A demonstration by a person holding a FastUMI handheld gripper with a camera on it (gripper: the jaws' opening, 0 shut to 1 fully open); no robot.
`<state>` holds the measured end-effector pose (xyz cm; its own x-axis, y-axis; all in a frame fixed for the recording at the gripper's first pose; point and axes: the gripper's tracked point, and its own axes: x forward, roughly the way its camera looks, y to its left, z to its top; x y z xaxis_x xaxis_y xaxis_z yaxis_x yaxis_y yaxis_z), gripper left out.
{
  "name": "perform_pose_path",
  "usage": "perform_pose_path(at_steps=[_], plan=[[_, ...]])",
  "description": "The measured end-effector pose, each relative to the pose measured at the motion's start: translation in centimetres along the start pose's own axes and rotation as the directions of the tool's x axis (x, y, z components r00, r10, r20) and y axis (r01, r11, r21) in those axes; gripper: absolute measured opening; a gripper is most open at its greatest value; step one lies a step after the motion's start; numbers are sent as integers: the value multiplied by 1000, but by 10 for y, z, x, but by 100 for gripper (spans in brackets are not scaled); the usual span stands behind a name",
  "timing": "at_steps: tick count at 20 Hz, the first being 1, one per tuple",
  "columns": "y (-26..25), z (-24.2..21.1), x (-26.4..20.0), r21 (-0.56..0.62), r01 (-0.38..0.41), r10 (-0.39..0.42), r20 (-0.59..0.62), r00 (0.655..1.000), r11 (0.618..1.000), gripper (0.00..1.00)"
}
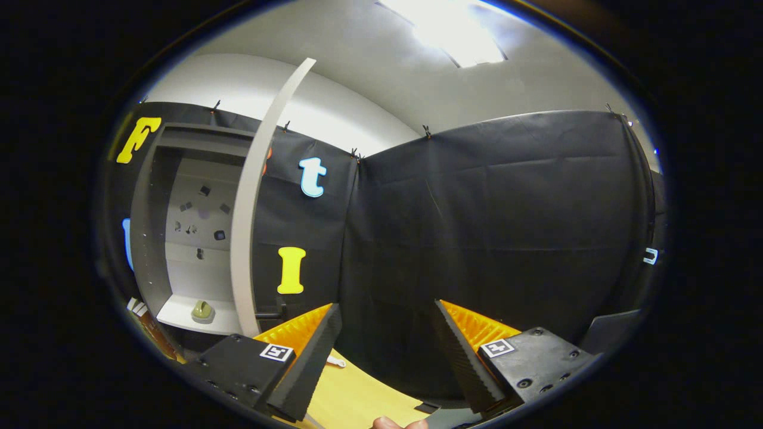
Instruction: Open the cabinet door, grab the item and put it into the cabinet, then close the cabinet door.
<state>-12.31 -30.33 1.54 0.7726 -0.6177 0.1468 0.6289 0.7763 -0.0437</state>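
Gripper [387,316]: fingers spread wide apart, nothing between them, raised above the wooden table [351,393].
Cabinet [179,238]: grey, stands to the left beyond the fingers, against the black cloth wall.
Cabinet door [253,196]: open, pale, seen edge-on.
Item [202,310]: small, olive-green, rounded; it lies on the cabinet's white bottom shelf, near the front edge.
Small white object [337,361]: lies on the table just beside the left finger.

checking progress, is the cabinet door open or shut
Open. The door stands swung out edge-on, baring the cabinet inside, with an item on its shelf. The gripper is open, holding nothing.
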Motion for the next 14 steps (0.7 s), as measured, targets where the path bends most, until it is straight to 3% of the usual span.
perform_pose_path(at_steps=[5,14], plan=[[26,-16,16,-36,-51,49,-34,998,998,98],[53,-14,12,67,-118,121,-51,991,991,92]])
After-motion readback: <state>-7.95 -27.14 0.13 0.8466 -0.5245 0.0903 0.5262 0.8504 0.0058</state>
